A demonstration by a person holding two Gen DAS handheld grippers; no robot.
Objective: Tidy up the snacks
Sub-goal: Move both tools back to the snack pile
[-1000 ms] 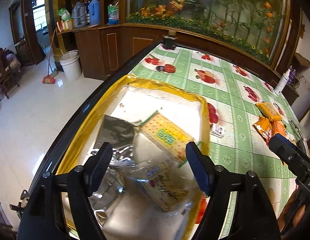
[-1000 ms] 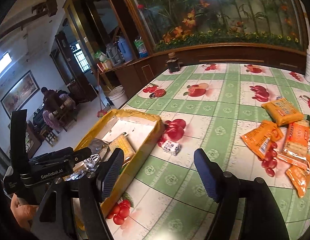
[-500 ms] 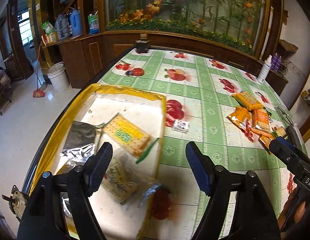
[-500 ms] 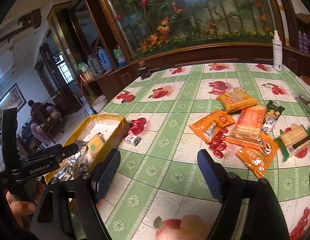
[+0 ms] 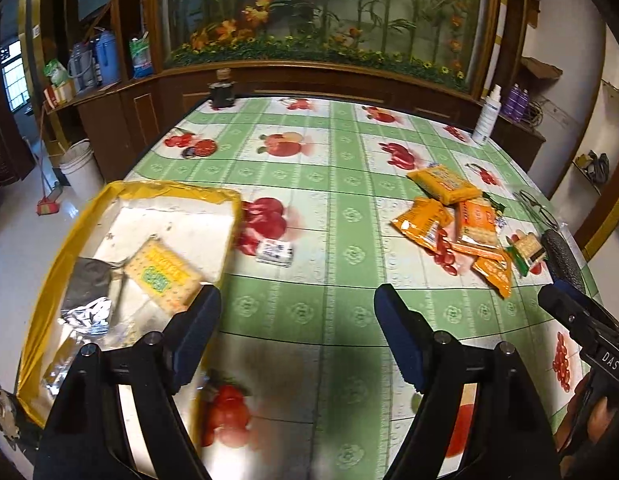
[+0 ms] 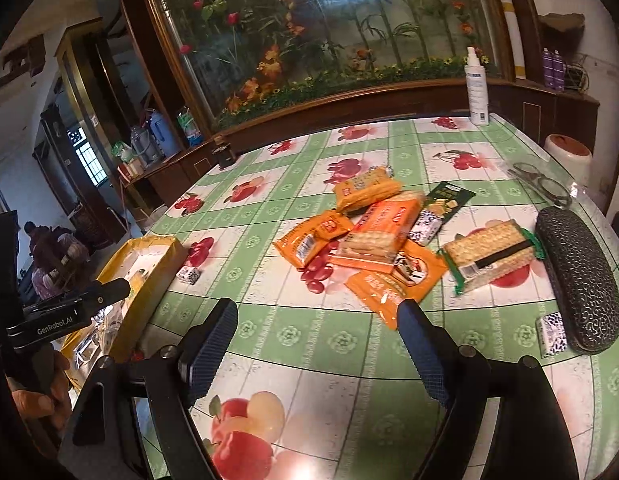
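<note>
A yellow-rimmed box at the table's left edge holds a cracker packet and silver foil packets; the box also shows in the right wrist view. A small black-and-white packet lies just right of it. A pile of orange snack packets lies mid-table, with a green-trimmed cracker pack beside it. My left gripper is open and empty above the table beside the box. My right gripper is open and empty, in front of the pile.
A dark glasses case and a small patterned packet lie at the right edge. Scissors and a white spray bottle stand further back. A dark jar sits at the far edge.
Both grippers have swung right, away from the box and toward the snack pile. The left gripper was over the box contents and is now over the tablecloth.
</note>
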